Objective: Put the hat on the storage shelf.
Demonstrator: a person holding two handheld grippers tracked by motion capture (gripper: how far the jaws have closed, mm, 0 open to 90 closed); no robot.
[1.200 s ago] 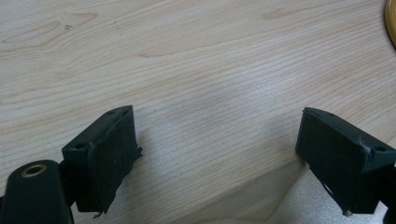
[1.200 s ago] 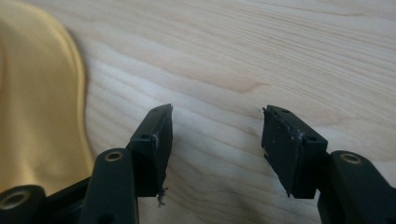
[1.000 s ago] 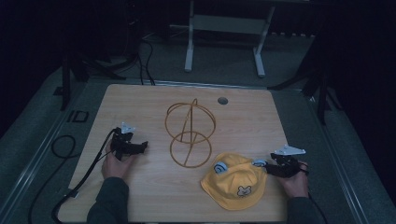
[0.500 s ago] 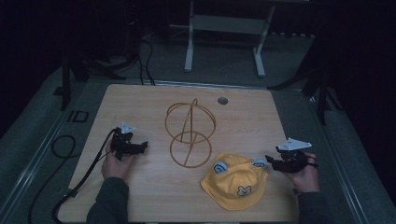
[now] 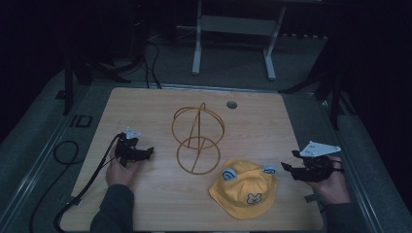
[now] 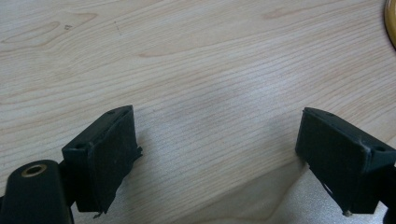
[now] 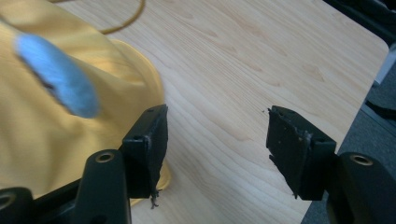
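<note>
A yellow bucket hat with blue ears and a small bear face lies flat on the wooden table, near its front right. My right gripper hovers just right of the hat's brim. Its jaws have just been opening and nothing is between them. In the right gripper view the open gripper frames bare wood, with the hat and one blue ear to the left. My left gripper rests low at the table's left. It stands open over bare wood.
A gold wire stand of rings stands at the table's middle, between the two grippers; its edge peeks into the left gripper view. A round grommet hole sits near the far edge. A cable trails off the left gripper.
My right gripper has lifted and drawn back to the right, away from the hat's brim, with its jaws spreading wider. The left hand and the hat have stayed put.
</note>
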